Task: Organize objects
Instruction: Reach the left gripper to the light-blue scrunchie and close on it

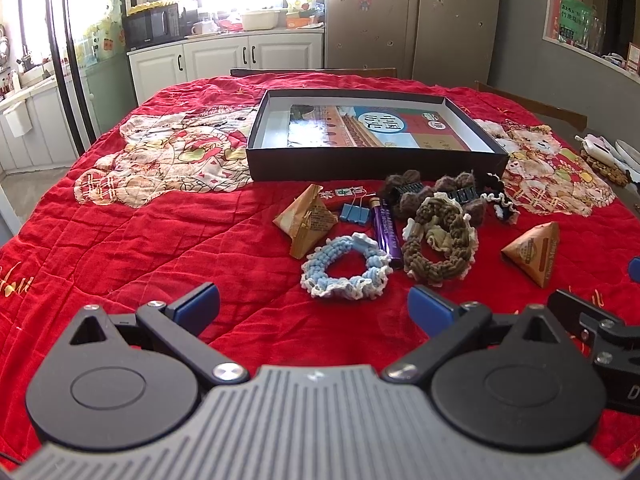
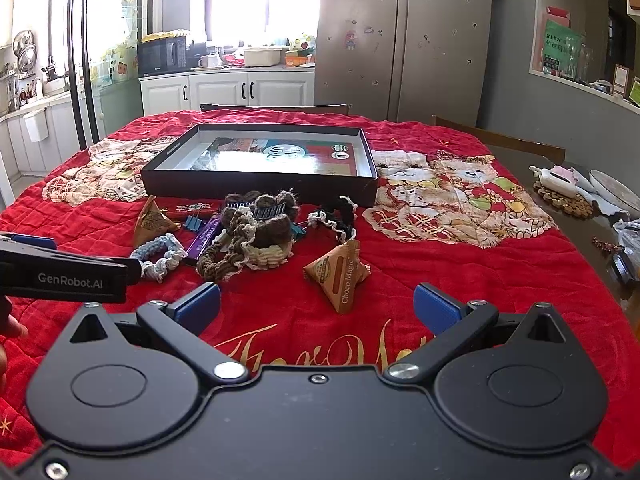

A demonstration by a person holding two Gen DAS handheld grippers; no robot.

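Both tools hover above the red quilted cloth point(image 1: 140, 240), short of the clutter. The left gripper point(image 1: 314, 306) stands with jaws spread wide and holds nothing; the right gripper point(image 2: 316, 306) is likewise wide apart and empty.

The items to be sorted lie in a loose cluster just in front of the black shallow box point(image 1: 372, 160), which sits open with a glossy printed sheet inside.

Nearest the left tool is the blue-and-white crocheted scrunchie point(image 1: 346, 270): soft, light and compressible, probably best pinched across one side of the ring. Touching it on the right lies the purple tube point(image 1: 386, 232), smooth, rigid and likely to slip or roll; a grip across its middle seems safest. The brown crocheted scrunchie point(image 1: 440, 246) is bulkier but equally yielding.

Nearest the right tool stands the pyramid snack packet point(image 2: 338, 276), thin crinkled wrapper, light and crushable, best taken gently by a sealed edge. A second pyramid packet point(image 1: 306, 222) and a blue binder clip point(image 1: 354, 212), hard and springy, lie behind.
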